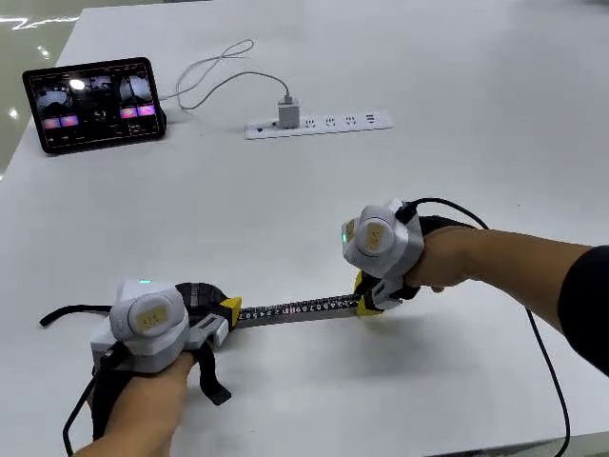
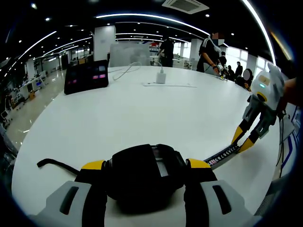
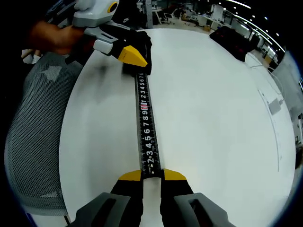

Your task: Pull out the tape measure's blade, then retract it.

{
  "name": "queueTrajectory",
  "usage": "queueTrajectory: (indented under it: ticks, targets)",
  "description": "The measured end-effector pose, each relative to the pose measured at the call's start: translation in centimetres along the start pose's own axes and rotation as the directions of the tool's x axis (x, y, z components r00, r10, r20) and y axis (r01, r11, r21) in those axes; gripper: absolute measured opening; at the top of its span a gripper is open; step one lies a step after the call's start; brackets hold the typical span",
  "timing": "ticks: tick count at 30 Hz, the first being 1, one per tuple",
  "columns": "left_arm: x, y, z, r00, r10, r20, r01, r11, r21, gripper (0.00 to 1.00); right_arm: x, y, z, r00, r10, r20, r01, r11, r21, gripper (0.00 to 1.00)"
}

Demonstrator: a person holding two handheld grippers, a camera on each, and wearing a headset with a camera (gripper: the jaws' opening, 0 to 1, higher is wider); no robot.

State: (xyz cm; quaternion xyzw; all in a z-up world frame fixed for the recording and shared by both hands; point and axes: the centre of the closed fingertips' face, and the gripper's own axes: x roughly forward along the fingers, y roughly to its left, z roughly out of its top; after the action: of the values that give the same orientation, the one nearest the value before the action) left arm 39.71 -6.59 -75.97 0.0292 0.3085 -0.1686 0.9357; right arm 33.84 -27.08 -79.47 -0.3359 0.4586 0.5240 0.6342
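At the near left of the white tabletop [image 1: 285,209], the left tongs [image 2: 146,164] clamp the black round tape-measure case [image 1: 202,295], anchoring it. Its dark numbered steel blade [image 3: 146,123] runs straight to the right, with its tip pinched by the right tongs [image 3: 151,176] for pulling.

Bright, even overhead light washes the white tabletop [image 1: 381,57], leaving only soft, faint shadows. Ceiling light strips [image 2: 142,16] curve across the left gripper view, and glare streaks the floor [image 1: 29,24] at the head view's upper left. The 2 gripper views bow strongly at their edges. The blade [image 3: 144,113] and its numerals read sharp; the mesh chair [image 3: 33,142] is blurred.
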Motion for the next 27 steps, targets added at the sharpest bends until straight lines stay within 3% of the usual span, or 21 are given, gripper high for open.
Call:
queueTrajectory:
  ticks: [27]
  targets:
    - [-0.1, 0.0, 0.0, 1.0, -0.001, -0.005, 0.001, 1.0, 0.002, 0.61, 0.6, 0.2, 1.3, 0.9999, -0.011, 0.011, 0.011, 1.0, 0.006, 0.09]
